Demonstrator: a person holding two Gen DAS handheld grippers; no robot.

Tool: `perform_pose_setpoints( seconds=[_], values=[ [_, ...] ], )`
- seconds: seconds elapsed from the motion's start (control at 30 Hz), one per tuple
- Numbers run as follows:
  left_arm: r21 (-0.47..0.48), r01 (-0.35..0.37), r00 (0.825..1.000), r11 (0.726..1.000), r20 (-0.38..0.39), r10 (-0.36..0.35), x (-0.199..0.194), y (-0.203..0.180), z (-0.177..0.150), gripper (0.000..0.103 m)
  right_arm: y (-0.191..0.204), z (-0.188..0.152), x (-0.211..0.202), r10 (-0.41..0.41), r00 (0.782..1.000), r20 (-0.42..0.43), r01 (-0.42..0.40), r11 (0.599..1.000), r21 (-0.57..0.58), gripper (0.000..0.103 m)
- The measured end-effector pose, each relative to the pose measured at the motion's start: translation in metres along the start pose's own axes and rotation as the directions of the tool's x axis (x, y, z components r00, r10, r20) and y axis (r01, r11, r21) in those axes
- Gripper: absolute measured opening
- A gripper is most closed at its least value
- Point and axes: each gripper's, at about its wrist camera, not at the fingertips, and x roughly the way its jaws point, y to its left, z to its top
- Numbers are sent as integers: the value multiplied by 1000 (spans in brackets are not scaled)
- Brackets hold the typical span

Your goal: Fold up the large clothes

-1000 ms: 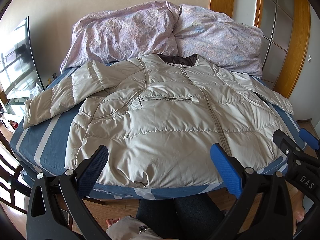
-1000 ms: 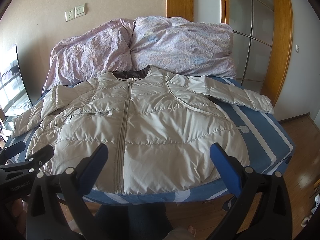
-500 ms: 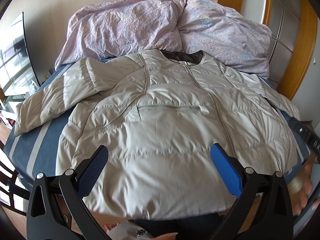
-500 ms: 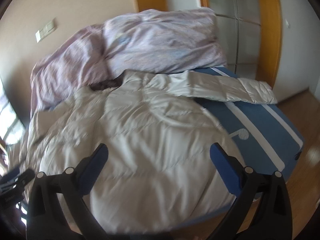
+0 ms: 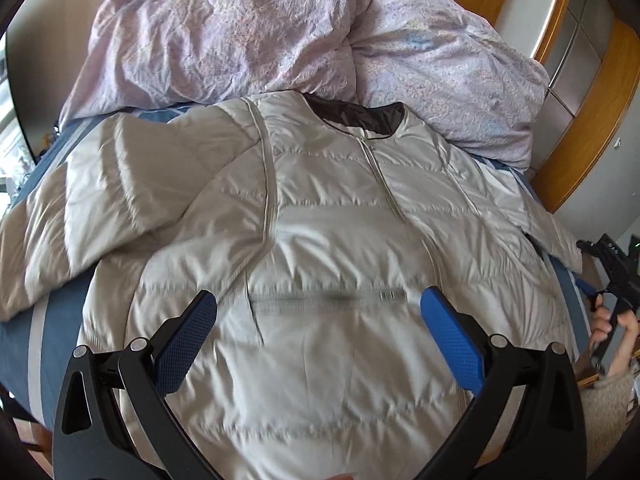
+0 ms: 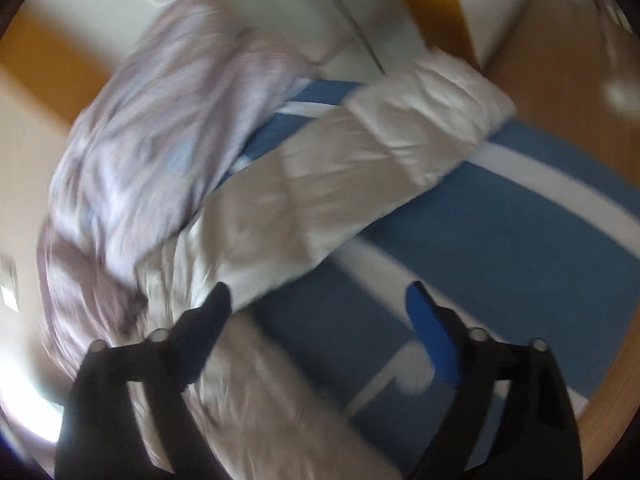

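Observation:
A pale grey quilted jacket [image 5: 328,248] lies face up on the bed, zipped, with its dark collar at the far end and both sleeves spread out. My left gripper [image 5: 316,312] hovers open over the chest pocket zip, nothing between its blue pads. In the blurred, rolled right wrist view, my right gripper [image 6: 320,300] hangs over the blue sheet beside the jacket's right sleeve [image 6: 360,176]; its jaws are closing with nothing between them. That gripper also shows at the left wrist view's right edge, the right gripper [image 5: 612,276] held in a hand.
A blue bedsheet with pale stripes [image 5: 52,320] covers the bed. A crumpled lilac duvet [image 5: 280,36] is heaped at the head end. A wooden door frame [image 5: 588,120] stands on the right, wooden floor [image 6: 560,60] beyond the bed's edge.
Both grippers have moved in over the bed. The left came forward above the jacket's chest. The right swung out to the right sleeve and rolled sharply, its jaws narrowing.

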Motion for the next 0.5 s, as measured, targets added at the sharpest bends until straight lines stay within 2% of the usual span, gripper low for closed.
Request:
perform_pose_setpoints(
  seconds=[0.1, 0.23, 0.37, 0.47, 0.5],
  values=[
    [-2, 47, 998, 999, -44, -47, 13, 4, 16, 102, -29, 25, 20, -3, 1000, -16, 5, 989, 145, 73],
    [-4, 98, 988, 995, -116, -97, 35, 6, 35, 102, -53, 46, 41, 9, 1000, -25, -2, 966, 259, 64],
    [10, 126, 983, 992, -139, -123, 49, 3, 48, 102, -60, 63, 48, -16, 1000, 13, 11, 956, 292, 58],
    [23, 127, 984, 992, -126, -123, 56, 0, 58, 102, -61, 72, 50, -102, 994, 45, 86, 958, 275, 43],
    [25, 141, 984, 990, -113, -137, 58, 0, 61, 102, -58, 74, 51, -132, 990, 48, 115, 957, 266, 34]
  ],
)
